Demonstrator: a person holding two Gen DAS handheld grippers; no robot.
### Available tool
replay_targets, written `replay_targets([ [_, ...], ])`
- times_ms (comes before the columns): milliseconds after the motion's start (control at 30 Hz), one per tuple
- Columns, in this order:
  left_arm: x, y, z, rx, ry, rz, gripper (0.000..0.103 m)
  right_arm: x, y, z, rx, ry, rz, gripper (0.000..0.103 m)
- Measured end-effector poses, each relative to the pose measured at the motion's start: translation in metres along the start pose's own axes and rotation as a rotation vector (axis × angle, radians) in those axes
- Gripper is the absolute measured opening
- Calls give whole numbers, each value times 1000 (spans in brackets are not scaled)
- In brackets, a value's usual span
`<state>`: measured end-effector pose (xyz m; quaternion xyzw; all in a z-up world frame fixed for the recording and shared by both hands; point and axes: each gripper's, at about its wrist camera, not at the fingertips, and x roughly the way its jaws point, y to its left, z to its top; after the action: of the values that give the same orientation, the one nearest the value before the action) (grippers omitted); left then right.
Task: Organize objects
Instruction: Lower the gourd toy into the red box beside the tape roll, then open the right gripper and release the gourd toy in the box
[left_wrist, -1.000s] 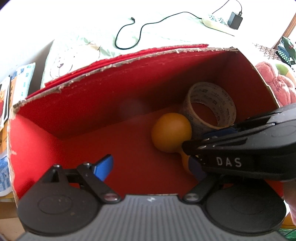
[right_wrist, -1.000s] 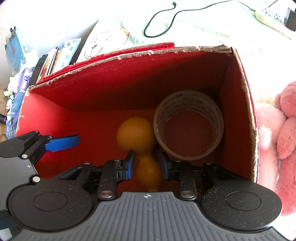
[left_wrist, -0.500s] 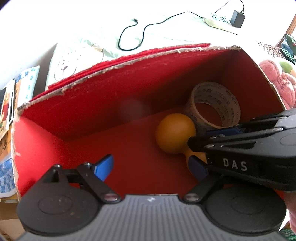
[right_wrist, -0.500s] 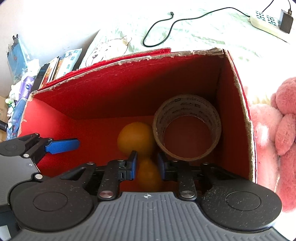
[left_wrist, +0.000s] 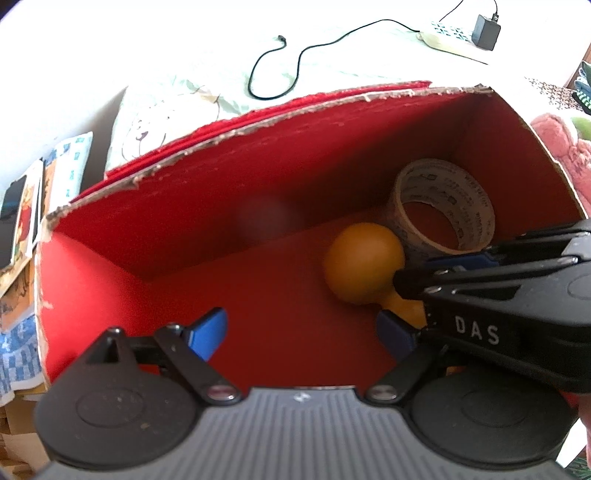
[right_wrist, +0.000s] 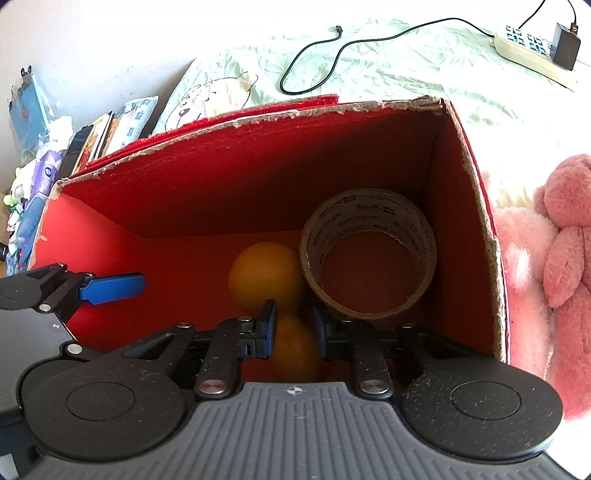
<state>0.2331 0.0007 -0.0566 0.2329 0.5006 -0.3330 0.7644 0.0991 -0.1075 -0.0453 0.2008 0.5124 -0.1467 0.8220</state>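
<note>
Since the earlier frames little has moved: both views have pulled back a bit, so more of the bedding and the cable shows, and the orange piece sits at the same place in the box.

From the left wrist camera, the left gripper (left_wrist: 301, 330) stands wide open with nothing between its blue pads, low over the near part of the red box (left_wrist: 221, 177). The orange dumbbell-shaped toy (left_wrist: 364, 262) lies on the box floor toward the right wall, its round far lobe just beside the tape roll (left_wrist: 443, 210) in the far right corner; I cannot tell if they touch. The right gripper (left_wrist: 402, 295) comes in from the right, and its black fingers close around the narrow neck of the toy.

From the right wrist camera, the right gripper (right_wrist: 293, 326) has its two blue pads narrow around the toy (right_wrist: 266, 275), at the waist between the two lobes. The long axis of the toy runs straight away from this gripper, in line with its fingers, toward the far wall. The near lobe is blurred, so firm contact is not sure, but the pads seem pressed on both sides. The tape roll (right_wrist: 369, 221) stands on its flat side just right of the toy. The left gripper (right_wrist: 110, 286) shows only one blue finger here, well apart to the left.

In my judgement the right hand is the nearer one, and the coming move is either letting go or lifting straight up without touching the roll.
</note>
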Motion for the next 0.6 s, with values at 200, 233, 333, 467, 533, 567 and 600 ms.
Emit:
replay_targets([
  [200, -1, -2, -1, 8, -5, 24, 89, -1, -1, -2, 0, -7, -6, 21],
  [233, -1, -2, -1, 11, -7, 28, 89, -1, 0, -3, 1, -7, -8, 21],
  [333, -2, -4, -2, 18, -19, 42, 89, -3, -2, -3, 6, -7, -8, 21],
  [467, -3, -4, -3, 19, -32, 61, 89, -6, -3, -5, 24, -19, -9, 21],
  [533, -3, -4, -3, 19, -35, 63, 89, -8, -3, -7, 32, -28, -13, 21],
  [567, -3, -4, -2, 16, -35, 63, 88, -10, -3, -7, 34, -32, -16, 21],
  [600, -3, -3, -2, 12, -33, 60, 89, -12, -3, -8, 39, -36, -20, 21],
])
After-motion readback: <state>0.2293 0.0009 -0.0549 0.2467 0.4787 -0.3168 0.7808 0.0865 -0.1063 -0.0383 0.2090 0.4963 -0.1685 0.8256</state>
